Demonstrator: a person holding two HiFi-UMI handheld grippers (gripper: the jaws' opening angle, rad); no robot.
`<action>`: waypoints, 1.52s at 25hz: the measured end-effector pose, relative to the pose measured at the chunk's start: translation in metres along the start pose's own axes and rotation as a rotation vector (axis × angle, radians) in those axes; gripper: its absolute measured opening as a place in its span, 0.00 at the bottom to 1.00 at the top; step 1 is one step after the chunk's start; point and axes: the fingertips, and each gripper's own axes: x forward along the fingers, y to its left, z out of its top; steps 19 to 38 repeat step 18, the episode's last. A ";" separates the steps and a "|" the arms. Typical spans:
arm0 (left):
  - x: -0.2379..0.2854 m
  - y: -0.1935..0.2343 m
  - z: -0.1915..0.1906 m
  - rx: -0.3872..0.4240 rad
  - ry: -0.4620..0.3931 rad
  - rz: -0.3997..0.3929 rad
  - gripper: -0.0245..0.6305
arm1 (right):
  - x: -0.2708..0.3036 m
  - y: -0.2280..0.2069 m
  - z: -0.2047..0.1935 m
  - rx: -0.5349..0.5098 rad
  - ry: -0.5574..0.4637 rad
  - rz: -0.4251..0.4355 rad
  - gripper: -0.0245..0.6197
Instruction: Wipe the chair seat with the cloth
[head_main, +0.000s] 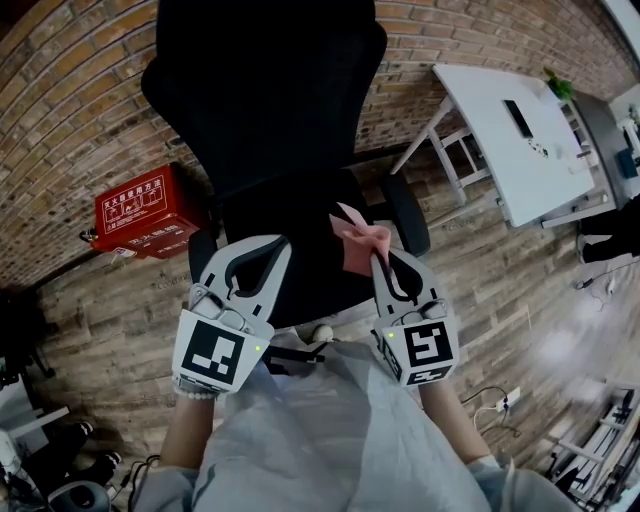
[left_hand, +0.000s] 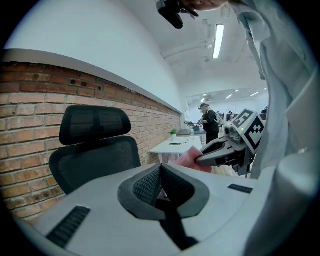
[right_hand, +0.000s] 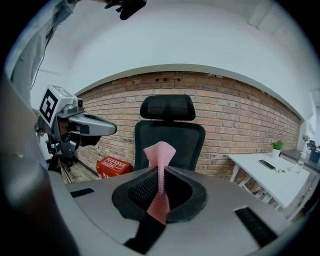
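Note:
A black office chair stands against a brick wall; its seat (head_main: 312, 285) lies just beyond both grippers in the head view, and its mesh backrest (right_hand: 170, 137) faces me. My right gripper (head_main: 384, 256) is shut on a pink cloth (head_main: 358, 240), held over the seat's right side. In the right gripper view the cloth (right_hand: 159, 152) stands up out of the closed jaws of the right gripper (right_hand: 161, 172). My left gripper (head_main: 262, 243) hovers over the seat's left front, and in its own view the left gripper (left_hand: 160, 167) is shut with nothing in it.
A red box (head_main: 140, 212) sits on the wooden floor left of the chair. A white desk (head_main: 520, 140) stands to the right by the wall. Cables (head_main: 495, 400) lie on the floor at lower right. A person (left_hand: 210, 122) stands far off.

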 end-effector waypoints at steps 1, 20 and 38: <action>0.000 0.000 0.000 0.000 0.001 0.000 0.07 | 0.000 0.000 0.001 -0.002 -0.003 0.001 0.12; 0.000 0.006 -0.005 -0.008 0.002 0.008 0.07 | 0.006 0.003 0.000 -0.001 -0.011 -0.002 0.12; 0.000 0.006 -0.005 -0.008 0.002 0.008 0.07 | 0.006 0.003 0.000 -0.001 -0.011 -0.002 0.12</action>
